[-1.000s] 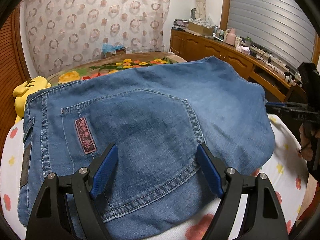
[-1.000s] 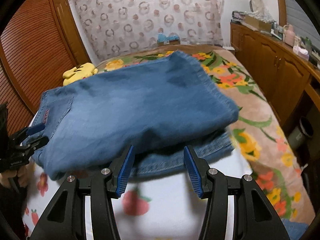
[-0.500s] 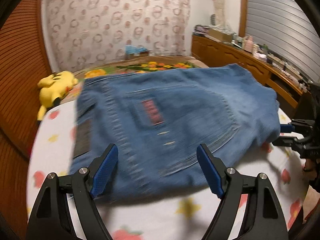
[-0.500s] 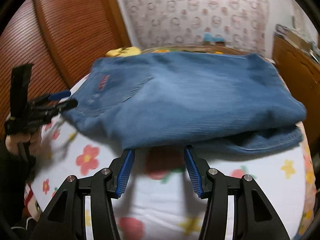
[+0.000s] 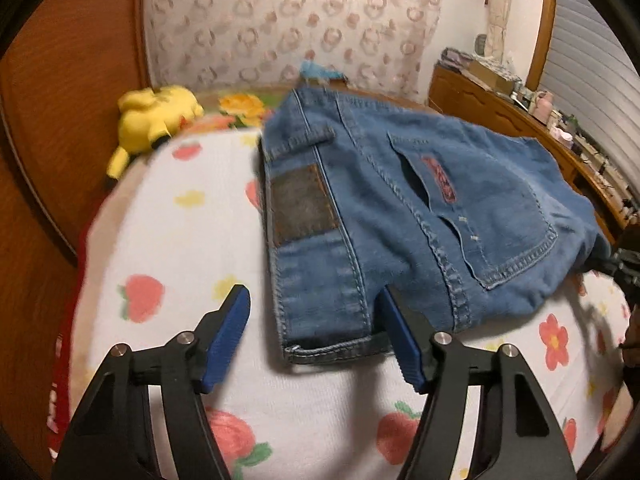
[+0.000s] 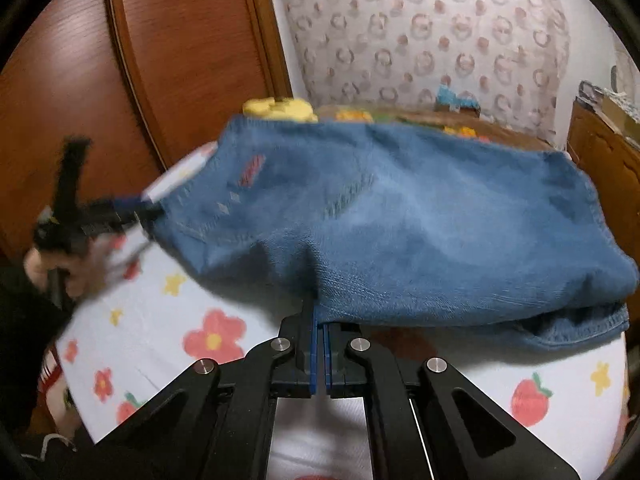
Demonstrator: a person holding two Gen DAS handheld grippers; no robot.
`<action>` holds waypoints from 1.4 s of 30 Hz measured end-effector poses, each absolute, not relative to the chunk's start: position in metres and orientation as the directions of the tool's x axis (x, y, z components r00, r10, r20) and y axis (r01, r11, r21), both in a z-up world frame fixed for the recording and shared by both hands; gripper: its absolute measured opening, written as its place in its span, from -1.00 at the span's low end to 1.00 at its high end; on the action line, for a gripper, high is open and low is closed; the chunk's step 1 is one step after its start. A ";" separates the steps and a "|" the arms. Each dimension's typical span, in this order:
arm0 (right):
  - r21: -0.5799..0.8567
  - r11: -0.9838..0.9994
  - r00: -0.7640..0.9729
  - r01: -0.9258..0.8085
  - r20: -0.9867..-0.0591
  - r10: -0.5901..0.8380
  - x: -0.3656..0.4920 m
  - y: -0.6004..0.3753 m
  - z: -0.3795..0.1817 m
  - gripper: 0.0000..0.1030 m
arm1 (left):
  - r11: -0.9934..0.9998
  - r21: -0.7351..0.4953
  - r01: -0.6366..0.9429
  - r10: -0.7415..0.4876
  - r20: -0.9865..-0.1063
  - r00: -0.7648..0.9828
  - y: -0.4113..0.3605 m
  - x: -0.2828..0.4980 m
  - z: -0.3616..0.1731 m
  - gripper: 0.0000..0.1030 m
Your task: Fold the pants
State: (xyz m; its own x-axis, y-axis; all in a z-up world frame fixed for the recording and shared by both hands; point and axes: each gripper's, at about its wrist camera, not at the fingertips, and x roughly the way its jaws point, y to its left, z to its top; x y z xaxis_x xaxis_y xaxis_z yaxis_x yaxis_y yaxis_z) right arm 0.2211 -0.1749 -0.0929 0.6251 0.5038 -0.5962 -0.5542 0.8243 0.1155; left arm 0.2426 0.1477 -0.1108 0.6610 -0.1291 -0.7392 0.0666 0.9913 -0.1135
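Folded blue jeans (image 5: pixel 420 200) lie on a white blanket (image 5: pixel 172 240) printed with strawberries and flowers, back pocket and brown waistband patch facing up. My left gripper (image 5: pixel 316 332) straddles the near waistband corner. Its jaws are closing, the left pad still apart from the denim. In the right wrist view the jeans (image 6: pixel 420 216) bunch up at their near folded edge, where my right gripper (image 6: pixel 320 330) is shut on the fabric. The left gripper (image 6: pixel 146 211) shows there at the jeans' left end, held by a hand (image 6: pixel 68 272). The right gripper (image 5: pixel 624 264) peeks in at the left view's right edge.
A yellow plush toy (image 5: pixel 152 120) lies beyond the blanket at the left. Wooden doors (image 6: pixel 120 60) stand close on the left. A wooden cabinet (image 5: pixel 492 104) crowded with small items runs along the right. A patterned curtain (image 5: pixel 288 20) hangs behind the bed.
My left gripper slid left along the jeans to the waistband corner and its jaws narrowed. My right gripper went from open in front of the folded edge to shut on it.
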 end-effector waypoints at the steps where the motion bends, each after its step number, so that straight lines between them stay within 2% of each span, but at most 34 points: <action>1: 0.126 0.824 0.634 -0.553 -0.579 0.514 0.220 -0.178 -0.088 -0.97 | 0.989 -0.129 0.074 -0.145 -0.739 0.658 0.148 0.244 -0.112 0.07; 2: 0.130 0.822 0.638 -0.554 -0.568 0.520 0.218 -0.180 -0.084 -0.97 | 0.987 -0.139 0.083 -0.159 -0.737 0.657 0.148 0.243 -0.112 0.01; 4: 0.126 0.821 0.643 -0.557 -0.559 0.523 0.213 -0.185 -0.080 -0.97 | 0.987 -0.130 0.095 -0.160 -0.726 0.669 0.144 0.241 -0.108 -0.32; 7: 0.105 0.819 0.647 -0.564 -0.560 0.517 0.211 -0.180 -0.083 -0.98 | 0.989 -0.095 0.113 -0.147 -0.723 0.675 0.133 0.235 -0.101 -0.70; 9: 0.105 0.819 0.649 -0.565 -0.555 0.519 0.210 -0.180 -0.083 -0.98 | 0.993 -0.052 0.103 -0.110 -0.700 0.705 0.127 0.229 -0.090 -0.71; 18: 0.105 0.804 0.668 -0.586 -0.499 0.552 0.177 -0.194 -0.049 -0.98 | 0.996 -0.045 0.072 -0.085 -0.585 0.806 0.145 0.188 -0.014 -0.75; 22: 0.113 0.777 0.634 -0.619 -0.512 0.580 0.145 -0.194 -0.051 -0.98 | 0.997 -0.048 0.057 -0.074 -0.557 0.827 0.155 0.155 0.000 -0.75; 31: 0.136 0.747 0.553 -0.651 -0.589 0.590 0.089 -0.190 -0.094 -0.98 | 0.997 -0.071 0.026 -0.065 -0.624 0.779 0.165 0.075 -0.040 -0.75; 38: 0.143 0.755 0.536 -0.640 -0.621 0.572 0.090 -0.191 -0.117 -0.98 | 0.998 -0.059 0.026 -0.059 -0.671 0.739 0.150 0.069 -0.062 -0.73; 41: 0.156 0.759 0.537 -0.633 -0.617 0.575 0.087 -0.195 -0.115 -0.97 | 0.999 -0.041 0.028 -0.049 -0.672 0.739 0.148 0.066 -0.060 -0.65; 42: 0.160 0.760 0.537 -0.630 -0.618 0.575 0.095 -0.198 -0.110 -0.97 | 0.999 -0.035 0.025 -0.042 -0.667 0.744 0.149 0.065 -0.057 -0.57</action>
State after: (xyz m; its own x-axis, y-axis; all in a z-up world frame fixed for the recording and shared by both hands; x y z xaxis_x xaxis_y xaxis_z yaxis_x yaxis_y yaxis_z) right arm 0.0945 -0.1980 -0.1101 0.5368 0.5746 -0.6178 -0.6299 0.7601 0.1595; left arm 0.0651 0.1490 -0.0569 0.7436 -0.0423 -0.6673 0.0251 0.9991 -0.0354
